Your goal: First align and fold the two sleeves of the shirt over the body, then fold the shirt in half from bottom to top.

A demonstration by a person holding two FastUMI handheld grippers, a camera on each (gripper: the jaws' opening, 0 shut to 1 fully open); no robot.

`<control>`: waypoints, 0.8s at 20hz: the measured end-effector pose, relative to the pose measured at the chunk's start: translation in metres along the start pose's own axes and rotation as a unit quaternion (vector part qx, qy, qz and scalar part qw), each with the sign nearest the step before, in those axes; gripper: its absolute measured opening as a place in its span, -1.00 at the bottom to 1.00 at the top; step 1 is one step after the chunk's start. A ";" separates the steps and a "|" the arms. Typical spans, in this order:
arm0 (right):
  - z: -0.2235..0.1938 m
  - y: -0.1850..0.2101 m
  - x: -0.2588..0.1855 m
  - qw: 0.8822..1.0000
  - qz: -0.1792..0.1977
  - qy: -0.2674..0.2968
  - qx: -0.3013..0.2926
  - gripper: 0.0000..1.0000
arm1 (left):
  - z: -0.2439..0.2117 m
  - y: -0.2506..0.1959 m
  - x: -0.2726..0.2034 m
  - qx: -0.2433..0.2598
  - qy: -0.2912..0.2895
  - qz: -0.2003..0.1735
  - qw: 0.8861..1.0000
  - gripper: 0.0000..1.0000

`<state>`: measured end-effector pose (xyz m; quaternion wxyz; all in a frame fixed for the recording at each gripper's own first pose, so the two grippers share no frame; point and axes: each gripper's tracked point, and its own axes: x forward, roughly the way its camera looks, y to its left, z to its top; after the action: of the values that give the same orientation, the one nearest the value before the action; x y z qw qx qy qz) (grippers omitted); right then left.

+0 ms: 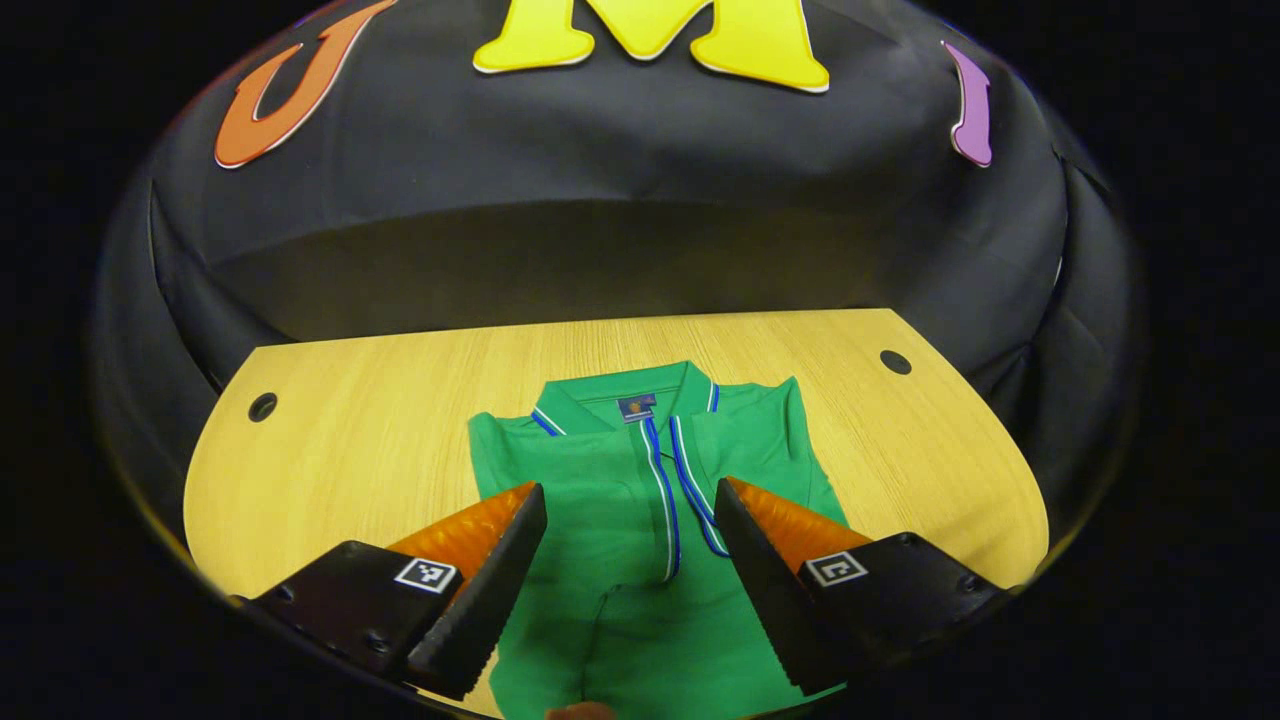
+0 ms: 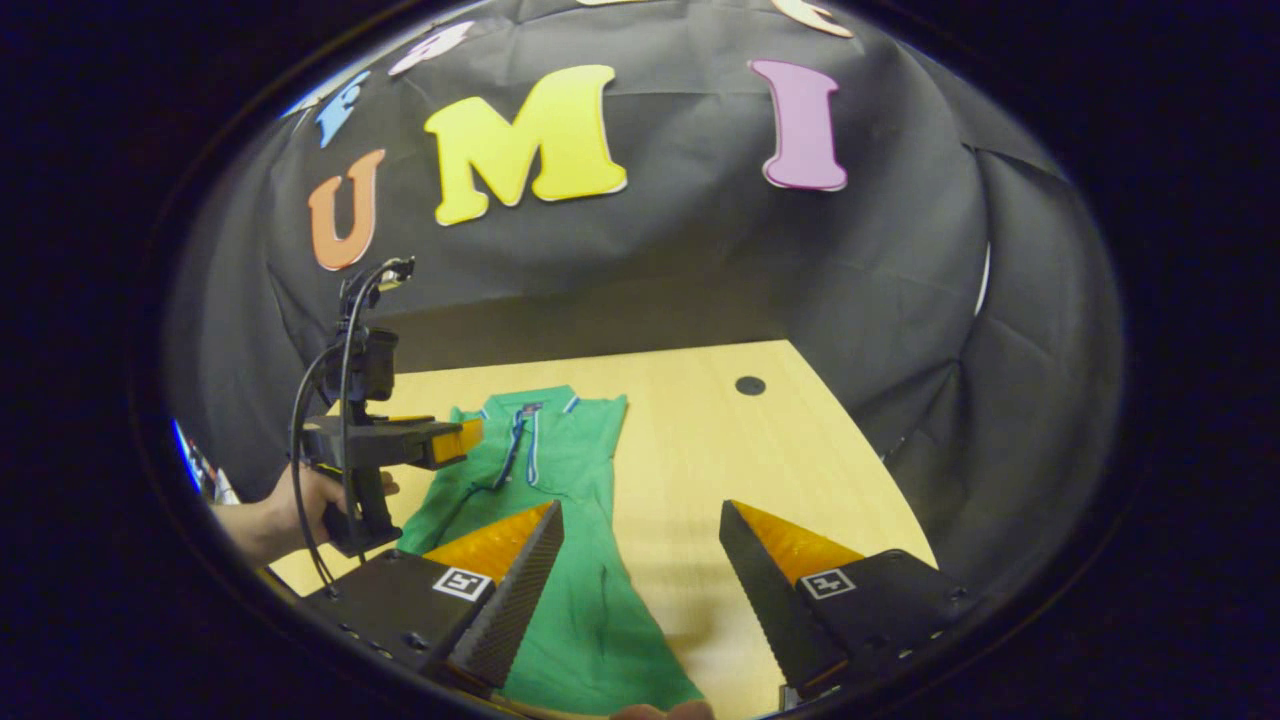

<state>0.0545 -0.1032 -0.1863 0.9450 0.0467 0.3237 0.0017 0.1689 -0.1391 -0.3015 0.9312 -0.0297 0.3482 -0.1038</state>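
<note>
Shirt point(image 1: 640, 510) lay flat on the wooden table point(image 1: 350, 420), collar at the far end, hem toward the near edge, roughly centred. Both sleeves looked already folded in over the body, leaving a narrow strip, so my read was step one done and the bottom-to-top fold pending. Left gripper point(image 1: 630, 500) hung above the shirt's middle, fingers spread wide, nothing between them; probably staged over the cloth so it could drop to the hem. Right gripper point(image 2: 640, 520) was also wide open and empty, sitting over the shirt's right edge and bare table, near end, likely lined up for the other hem corner. In the right gripper view the left gripper point(image 2: 455, 440) sat farther off to the left, above the shirt's upper left side, held in a hand point(image 2: 320, 500). Neither gripper touched cloth as far as I could tell. Hem corners were hidden under the fingers, so exact hem alignment couldn't be checked.
</note>
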 end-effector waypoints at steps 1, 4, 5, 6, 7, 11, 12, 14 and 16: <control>0.000 0.006 0.000 1.000 0.006 -0.004 -0.013 0.86 | 0.001 0.005 -0.012 -0.002 -0.008 0.003 1.000 1.00; -0.001 0.018 -0.005 0.999 0.025 -0.013 -0.043 0.92 | 0.005 0.022 -0.056 -0.006 -0.035 0.024 0.999 1.00; -0.001 0.017 -0.007 0.998 0.025 -0.020 -0.055 0.94 | 0.002 0.025 -0.071 -0.007 -0.040 0.027 0.999 1.00; 0.000 0.019 -0.010 0.997 0.029 -0.027 -0.064 0.97 | 0.000 0.028 -0.084 -0.011 -0.046 0.030 0.998 1.00; -0.004 0.021 -0.013 0.997 0.036 -0.026 -0.070 0.96 | -0.001 0.031 -0.100 -0.016 -0.052 0.032 0.998 1.00; -0.018 0.020 -0.024 0.995 0.043 -0.016 -0.083 0.96 | -0.017 0.052 -0.158 -0.037 -0.068 0.039 0.996 1.00; -0.022 0.018 -0.027 0.995 0.045 -0.013 -0.089 0.96 | -0.026 0.057 -0.169 -0.037 -0.065 0.041 0.996 1.00; -0.041 0.015 -0.031 0.994 0.047 0.001 -0.103 0.96 | -0.048 0.067 -0.189 -0.028 -0.051 0.045 0.997 1.00; -0.066 0.007 -0.034 0.992 0.046 0.028 -0.112 0.96 | -0.087 0.070 -0.209 -0.030 -0.016 0.043 0.998 1.00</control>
<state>-0.0122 -0.0915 -0.2168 0.9337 -0.0445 0.3455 0.0827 -0.0302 -0.0246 -0.2418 0.9391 -0.0438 0.3369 -0.0525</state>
